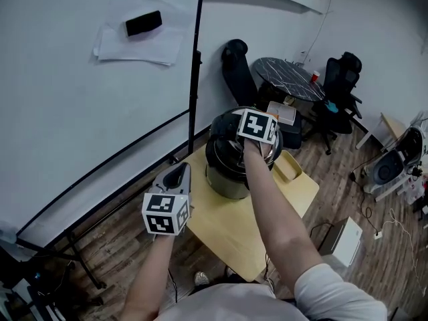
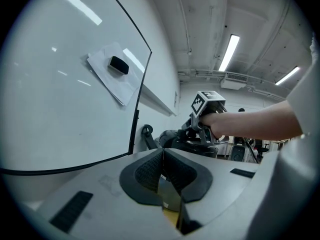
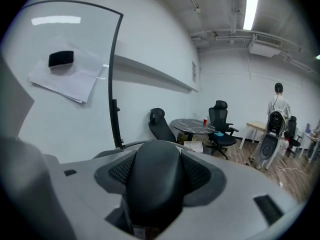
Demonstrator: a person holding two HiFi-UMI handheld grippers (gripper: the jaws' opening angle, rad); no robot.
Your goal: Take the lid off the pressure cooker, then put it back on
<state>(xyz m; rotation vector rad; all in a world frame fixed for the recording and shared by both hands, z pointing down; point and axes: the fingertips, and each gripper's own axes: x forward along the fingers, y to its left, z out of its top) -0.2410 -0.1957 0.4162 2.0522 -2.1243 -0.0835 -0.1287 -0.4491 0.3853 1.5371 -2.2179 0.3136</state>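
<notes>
Cooker spot: pressure cooker [image 1: 226,174] sits mid-frame in the head view on the small wooden table [image 1: 231,229]; lid [image 1: 223,129] looks seated on it.
Right gripper: right gripper [image 1: 257,135] is clamped on the black lid handle [image 3: 152,174], which fills the gap between the pads.
Left gripper: left gripper [image 1: 176,176] is lower left, off the pot, pads pressed together on nothing.
Tip: probably twist to unlock first, then lift straight up. The free gripper could steady the pot body.

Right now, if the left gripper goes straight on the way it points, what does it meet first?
Probably the pressure cooker: it stands just beyond the shut, empty left gripper, with the right gripper clamped on its lid handle. Depth is unclear, so it might pass slightly to one side.
</notes>
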